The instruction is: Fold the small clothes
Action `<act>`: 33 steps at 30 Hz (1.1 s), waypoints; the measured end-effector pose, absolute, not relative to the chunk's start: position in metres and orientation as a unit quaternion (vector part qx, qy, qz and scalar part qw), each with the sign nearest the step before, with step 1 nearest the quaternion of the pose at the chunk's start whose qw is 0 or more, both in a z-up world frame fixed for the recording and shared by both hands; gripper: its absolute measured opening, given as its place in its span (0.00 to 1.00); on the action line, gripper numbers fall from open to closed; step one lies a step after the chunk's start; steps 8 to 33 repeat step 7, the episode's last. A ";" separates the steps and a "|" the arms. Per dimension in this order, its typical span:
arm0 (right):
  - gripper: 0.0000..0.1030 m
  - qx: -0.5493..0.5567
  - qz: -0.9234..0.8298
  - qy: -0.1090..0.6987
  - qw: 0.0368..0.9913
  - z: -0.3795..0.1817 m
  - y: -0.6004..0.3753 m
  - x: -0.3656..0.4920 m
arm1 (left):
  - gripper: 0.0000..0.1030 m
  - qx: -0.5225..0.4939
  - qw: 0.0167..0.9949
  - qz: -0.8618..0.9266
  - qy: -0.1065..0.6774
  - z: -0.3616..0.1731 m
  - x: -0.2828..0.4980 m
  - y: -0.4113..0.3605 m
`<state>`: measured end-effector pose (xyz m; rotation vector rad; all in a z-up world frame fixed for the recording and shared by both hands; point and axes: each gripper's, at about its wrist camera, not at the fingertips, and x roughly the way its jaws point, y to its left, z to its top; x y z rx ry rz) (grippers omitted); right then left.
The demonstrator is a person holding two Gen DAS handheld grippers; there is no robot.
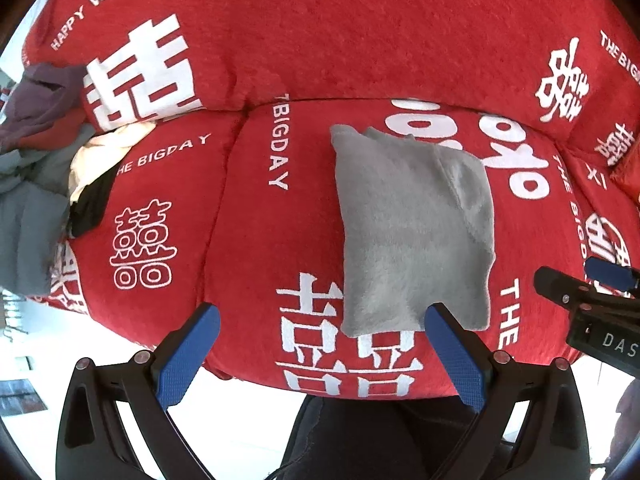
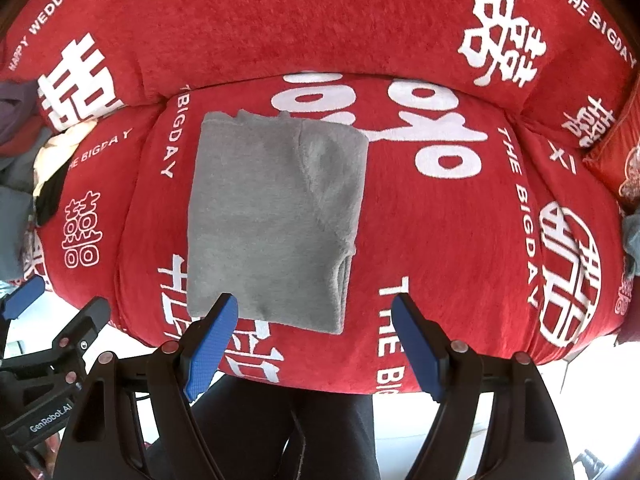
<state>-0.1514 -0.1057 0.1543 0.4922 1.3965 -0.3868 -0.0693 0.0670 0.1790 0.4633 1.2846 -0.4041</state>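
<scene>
mostly red printed sofa (image 2: 400, 20), grey folded garment (image 2: 272, 216) atop.

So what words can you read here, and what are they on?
"HAPPY WEDDING": red cover, back cushion, left side.
"THE BIGDAY": same cover, printed in several places.
Big white Chinese characters: same cover; I can't read them.
"GenRobot.AI": left gripper body.
"DAS", cut off: right gripper body.
Grey cloth: no words.
</scene>
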 end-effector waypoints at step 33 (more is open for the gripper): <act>0.79 0.211 -0.152 0.635 0.727 0.158 -0.112 -0.149 | 0.99 0.202 0.763 -0.182 0.586 0.186 -0.077 0.060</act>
